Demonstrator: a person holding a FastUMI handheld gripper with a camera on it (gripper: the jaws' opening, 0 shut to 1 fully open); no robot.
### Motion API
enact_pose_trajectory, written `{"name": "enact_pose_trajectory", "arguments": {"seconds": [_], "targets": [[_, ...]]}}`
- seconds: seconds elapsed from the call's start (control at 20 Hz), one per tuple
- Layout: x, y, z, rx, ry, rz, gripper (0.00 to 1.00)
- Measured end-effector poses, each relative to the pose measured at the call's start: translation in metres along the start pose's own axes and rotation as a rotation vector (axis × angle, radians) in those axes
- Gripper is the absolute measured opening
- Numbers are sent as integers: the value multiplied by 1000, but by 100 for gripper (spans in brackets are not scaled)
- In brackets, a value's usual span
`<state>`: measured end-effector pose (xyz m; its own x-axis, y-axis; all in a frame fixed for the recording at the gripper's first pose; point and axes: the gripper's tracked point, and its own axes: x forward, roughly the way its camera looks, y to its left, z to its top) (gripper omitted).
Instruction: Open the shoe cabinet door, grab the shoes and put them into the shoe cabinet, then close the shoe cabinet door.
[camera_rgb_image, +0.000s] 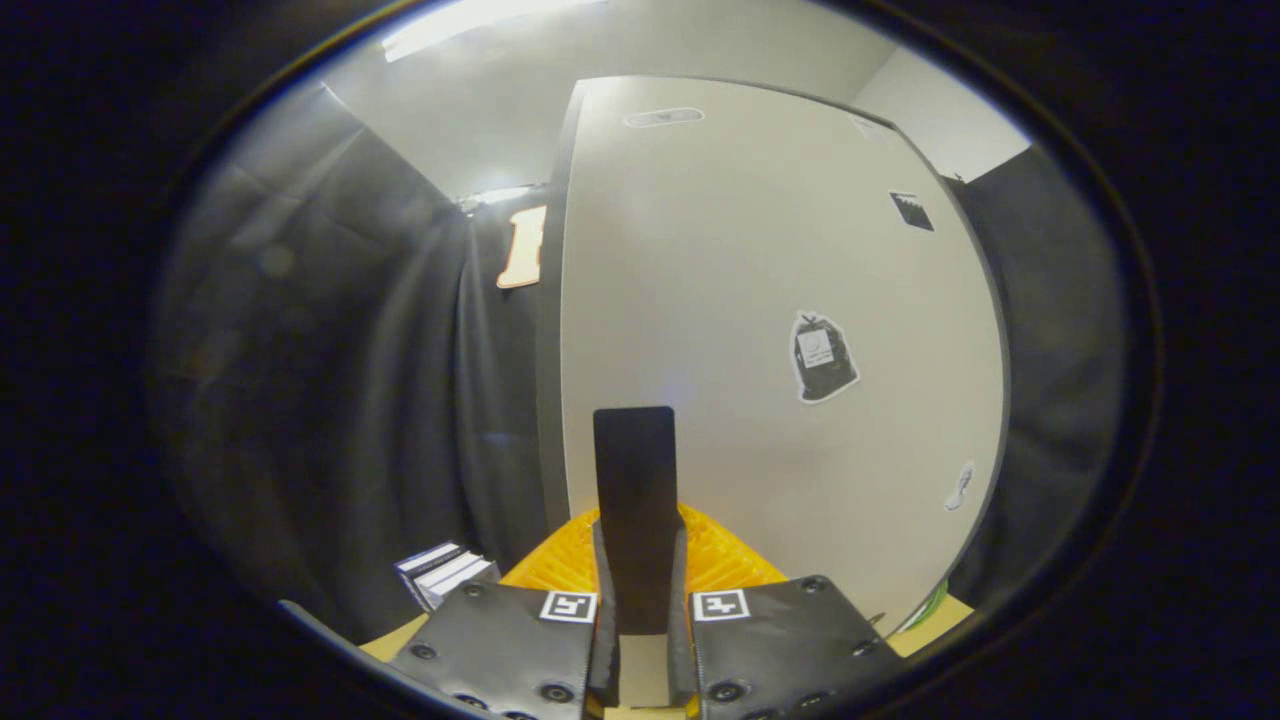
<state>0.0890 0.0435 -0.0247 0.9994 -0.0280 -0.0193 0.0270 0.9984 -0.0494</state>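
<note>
- Pinching a dark flat handle (635, 500), the gripper (640, 640) is keeping its jaws nearly closed, both fingers pressing on its sides.
- Standing on the white cabinet door (760, 300), the handle is sticking up beyond the fingers.
- Lying just below the door is a yellow ribbed mat (725, 560).
- Resting left of the door are small boxes (445, 572).

The gripper (640, 600) has two flat plates flanking the narrow gap between its jaws, each studded with round screws and carrying a square black-and-white marker at its inner corner.
</note>
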Motion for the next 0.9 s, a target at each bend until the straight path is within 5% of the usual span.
{"name": "enact_pose_trajectory", "arguments": {"seconds": [0.9], "targets": [[-50,-23,4,45,28,143,20]]}}
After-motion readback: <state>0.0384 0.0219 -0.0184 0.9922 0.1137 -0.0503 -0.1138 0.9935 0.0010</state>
